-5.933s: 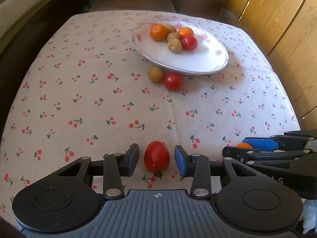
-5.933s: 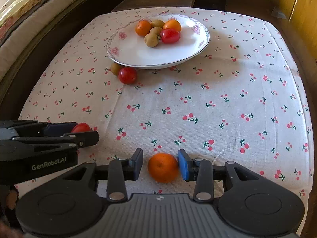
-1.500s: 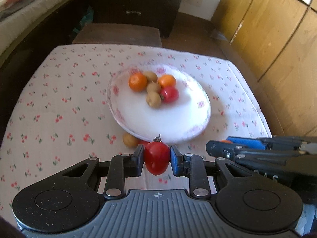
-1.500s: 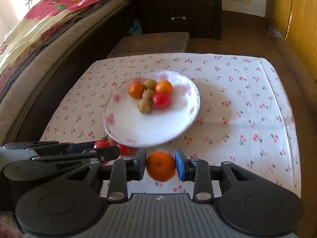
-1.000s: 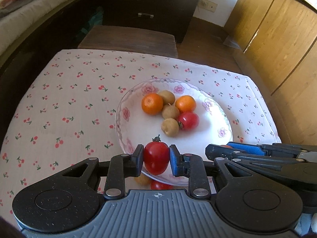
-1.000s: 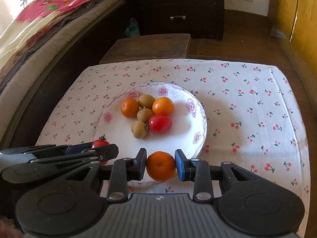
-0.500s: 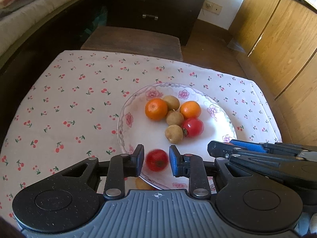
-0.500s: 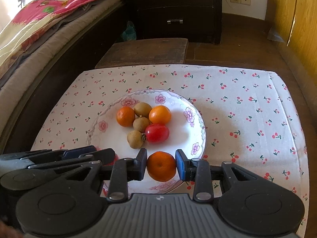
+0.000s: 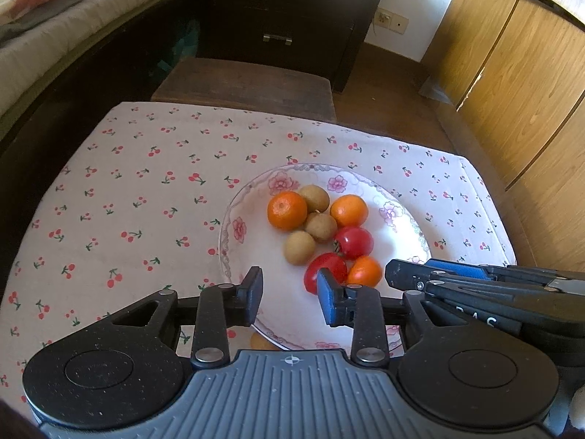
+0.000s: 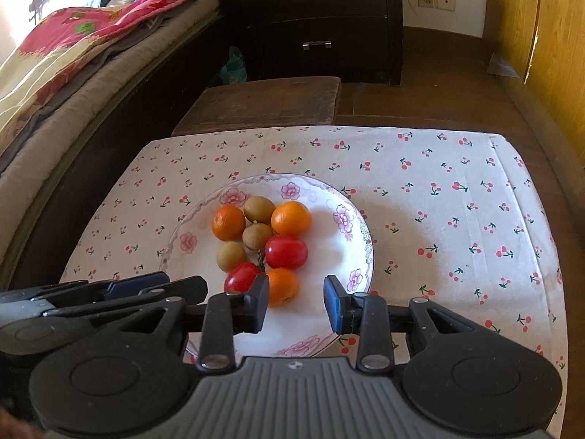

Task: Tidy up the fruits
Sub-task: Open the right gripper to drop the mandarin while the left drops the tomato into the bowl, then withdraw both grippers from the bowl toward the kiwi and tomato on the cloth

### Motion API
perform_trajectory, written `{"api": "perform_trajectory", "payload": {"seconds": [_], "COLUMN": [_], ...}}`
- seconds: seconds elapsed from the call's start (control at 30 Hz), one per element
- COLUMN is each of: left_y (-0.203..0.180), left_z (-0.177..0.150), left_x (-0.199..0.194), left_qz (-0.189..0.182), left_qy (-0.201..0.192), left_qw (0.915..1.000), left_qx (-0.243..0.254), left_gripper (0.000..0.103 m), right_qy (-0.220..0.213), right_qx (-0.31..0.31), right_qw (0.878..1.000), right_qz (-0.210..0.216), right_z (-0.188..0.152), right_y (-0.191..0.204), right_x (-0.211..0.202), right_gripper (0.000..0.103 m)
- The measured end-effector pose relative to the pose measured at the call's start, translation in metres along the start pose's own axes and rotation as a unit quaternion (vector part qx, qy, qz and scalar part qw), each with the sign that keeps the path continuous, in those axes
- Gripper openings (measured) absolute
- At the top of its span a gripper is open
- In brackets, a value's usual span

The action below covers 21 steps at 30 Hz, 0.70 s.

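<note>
**Both grippers empty over the plate, watch the strays under the rim**

Main risk as I see it: the fruit on the plate (image 10: 360, 236) sits in a loose cluster, round and free to roll. If I pull either gripper back low, a finger could clip the near tomato (image 10: 241, 277) or the near orange (image 10: 281, 285) and knock them off toward the rim. The plate looks shallow, so prob not much to stop them.

Second risk: there's a yellowish-brown fruit (image 9: 264, 342) peeking out under the plate's near edge in the left wrist view, on the tablecloth (image 9: 109, 190). Mostly hidden by the gripper body, can't tell exactly what it is. Going for it means working tight vs the plate rim; a bump could shift the plate.

Left gripper (image 9: 289, 292): jaws apart, nothing between them; the near tomato lies just past the right finger, slightly fwd, partly hidden by it.

Right gripper (image 10: 297, 301): jaws apart, empty; the near orange sits just ahead of the left finger, overlapped by it in view. Can't tell if they touch.
</note>
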State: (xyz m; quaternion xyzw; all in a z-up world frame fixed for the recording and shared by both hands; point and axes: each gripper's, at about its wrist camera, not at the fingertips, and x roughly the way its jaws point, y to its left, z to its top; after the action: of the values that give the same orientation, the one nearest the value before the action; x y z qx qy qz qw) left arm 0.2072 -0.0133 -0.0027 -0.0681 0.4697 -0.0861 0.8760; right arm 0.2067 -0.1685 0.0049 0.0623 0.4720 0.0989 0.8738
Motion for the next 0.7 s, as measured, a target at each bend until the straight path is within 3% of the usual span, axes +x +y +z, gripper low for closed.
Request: {"api": "perform_trajectory", "payload": {"seconds": [0.7], "left_y": [-0.0037], "left_z": [-0.0038], "left_x": [-0.0061], "left_qz": [0.003], "left_qy": [-0.001], "left_qw": [0.9999], "left_qx": [0.014], "left_gripper": [0.041], "right_qy": [0.0], "right_qx": [0.006], "right_qw": [1.0], "right_qz": [-0.012], "right_z": [-0.0057], "right_y": [0.0018], "right_x": [-0.0079], "right_gripper": [0.034]}}
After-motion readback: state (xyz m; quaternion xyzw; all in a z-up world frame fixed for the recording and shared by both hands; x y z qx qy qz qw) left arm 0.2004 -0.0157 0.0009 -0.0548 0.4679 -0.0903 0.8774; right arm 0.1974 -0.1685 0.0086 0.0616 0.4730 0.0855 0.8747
